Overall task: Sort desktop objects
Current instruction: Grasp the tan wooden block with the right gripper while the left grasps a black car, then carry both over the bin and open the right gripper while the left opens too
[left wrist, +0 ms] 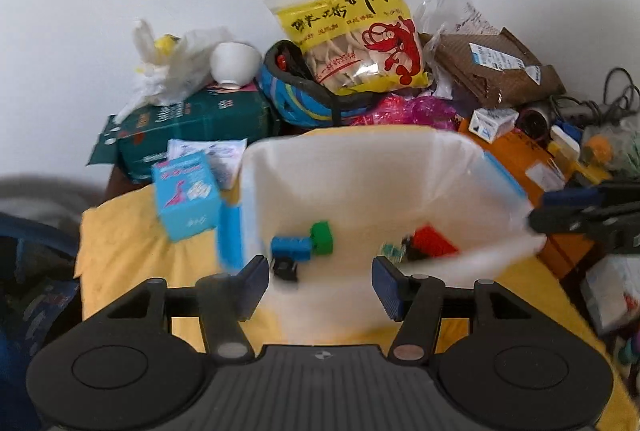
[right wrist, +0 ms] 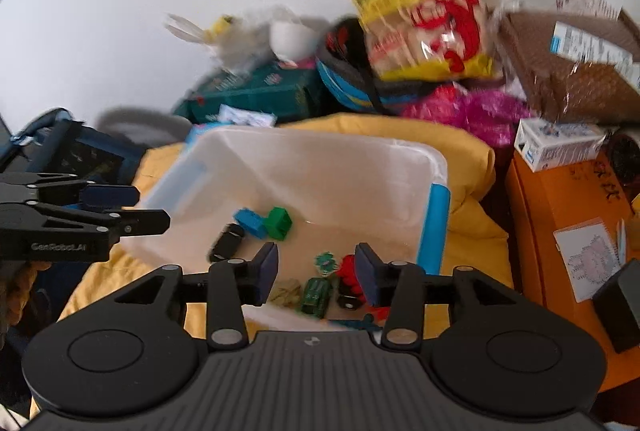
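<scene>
A white translucent bin (left wrist: 360, 167) with blue handles stands on a yellow cloth. Inside it lie a blue brick (left wrist: 291, 247), a green brick (left wrist: 322, 237), a small black toy (left wrist: 285, 269) and a red piece (left wrist: 434, 241). My left gripper (left wrist: 320, 273) hangs open over the bin's near rim with nothing between its pads. The right wrist view shows the same bin (right wrist: 320, 167), the blue brick (right wrist: 250, 221), the green brick (right wrist: 280, 223), a black car (right wrist: 226, 241), a green car (right wrist: 316, 295) and the red piece (right wrist: 347, 269). My right gripper (right wrist: 316, 269) is open above them, holding nothing.
A blue dinosaur box (left wrist: 186, 197) lies left of the bin. Behind it are a teal box (left wrist: 200, 127), a white bowl (left wrist: 234, 63), a yellow snack bag (left wrist: 356, 39) and a brown parcel (left wrist: 492, 67). An orange box (right wrist: 560, 199) crowds the right side. The right gripper (left wrist: 540, 213) enters from the right.
</scene>
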A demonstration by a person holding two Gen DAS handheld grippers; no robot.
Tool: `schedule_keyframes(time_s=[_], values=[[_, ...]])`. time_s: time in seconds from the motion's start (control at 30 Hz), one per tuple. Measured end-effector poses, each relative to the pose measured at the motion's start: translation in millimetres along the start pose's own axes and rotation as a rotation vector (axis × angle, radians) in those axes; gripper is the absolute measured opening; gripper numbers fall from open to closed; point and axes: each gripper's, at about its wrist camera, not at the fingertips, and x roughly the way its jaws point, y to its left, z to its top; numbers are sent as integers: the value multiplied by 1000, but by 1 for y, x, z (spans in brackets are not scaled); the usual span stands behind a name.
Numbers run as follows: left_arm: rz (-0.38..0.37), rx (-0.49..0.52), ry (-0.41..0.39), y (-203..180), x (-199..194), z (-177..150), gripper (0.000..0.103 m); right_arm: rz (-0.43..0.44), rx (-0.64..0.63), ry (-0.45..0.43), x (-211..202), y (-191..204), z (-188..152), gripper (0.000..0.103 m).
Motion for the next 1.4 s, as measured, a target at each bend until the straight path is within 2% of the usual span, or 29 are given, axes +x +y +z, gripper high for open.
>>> schedule_keyframes(time_s=[0.1,0.2,0.27,0.33,0.43,0.53,0.7,0.77,0.83,0.87,0.93,1.1,1.23,1.4], values=[[49,-5,0,3,-11,-43,61,4,-24,-85,-27,4,-29,55],[65,-50,70,5,3,-82,63,-64,-38,-105,-35,3,-74,63],[79,-72,134,7,21,-101,63,-116,-59,-33,-21,2,-106,63],[88,-99,171,11,36,-112,63,-123,-23,45,-3,-4,-130,63],[86,-167,218,17,51,-118,63,-155,47,109,15,-15,-149,61],[76,-159,211,17,58,-117,63,-155,113,136,24,-23,-153,57],[22,-114,214,9,67,-116,59,-170,126,183,36,-26,-156,44],[15,-75,217,0,66,-122,48,-165,97,180,32,-23,-159,34],[23,-50,217,0,67,-123,36,-155,66,180,28,-21,-165,33],[20,-69,217,4,67,-122,34,-151,69,180,28,-21,-165,33],[11,-98,212,11,65,-122,33,-144,77,178,25,-23,-166,33],[11,-100,170,19,45,-116,33,-135,73,136,14,-20,-163,33],[-8,-123,108,21,17,-99,33,-109,104,95,-1,-19,-155,33],[-48,-95,35,7,-12,-69,33,-56,103,10,-26,-9,-130,33]])
